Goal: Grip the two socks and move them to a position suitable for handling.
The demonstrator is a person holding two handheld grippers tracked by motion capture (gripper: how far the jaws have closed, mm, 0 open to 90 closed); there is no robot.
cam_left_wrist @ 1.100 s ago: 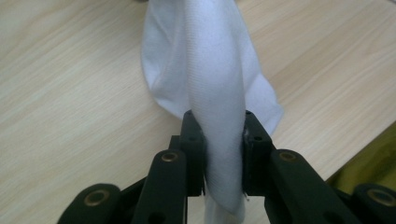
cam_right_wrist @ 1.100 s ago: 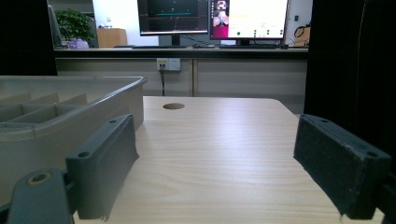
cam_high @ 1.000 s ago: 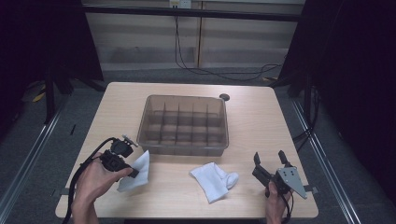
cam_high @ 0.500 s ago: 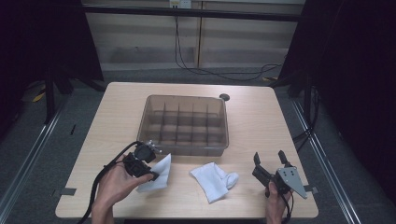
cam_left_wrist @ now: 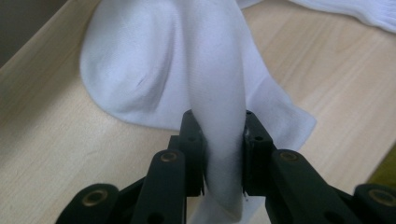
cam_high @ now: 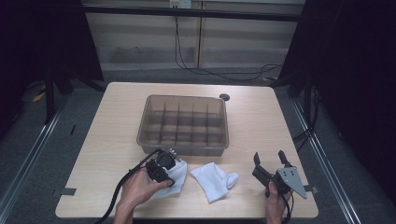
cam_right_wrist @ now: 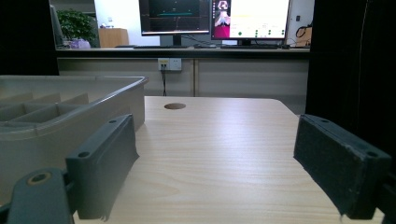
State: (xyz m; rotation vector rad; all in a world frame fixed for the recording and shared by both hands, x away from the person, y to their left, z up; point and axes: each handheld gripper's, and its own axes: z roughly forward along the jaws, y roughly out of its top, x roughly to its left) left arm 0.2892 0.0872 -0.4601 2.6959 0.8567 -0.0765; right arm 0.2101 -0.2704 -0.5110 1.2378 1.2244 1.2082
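Note:
My left gripper (cam_high: 169, 164) is shut on a white sock (cam_high: 176, 176), near the table's front edge just in front of the divided bin. In the left gripper view the sock (cam_left_wrist: 140, 70) drapes over the wood, and a fold of it is pinched between the two black jaws of my left gripper (cam_left_wrist: 219, 154). A second white sock (cam_high: 215, 179) lies flat on the table just to the right. My right gripper (cam_high: 271, 161) rests at the front right, open, with nothing between its jaws (cam_right_wrist: 215, 172).
A translucent grey divided bin (cam_high: 183, 122) with several compartments stands mid-table; its wall (cam_right_wrist: 70, 126) is to the left in the right gripper view. A round hole (cam_high: 224, 97) sits behind the bin. The table's front edge is close to both hands.
My left gripper has carried its sock to the right along the front of the bin, toward the second sock, and a little lower. The right gripper has stayed put.

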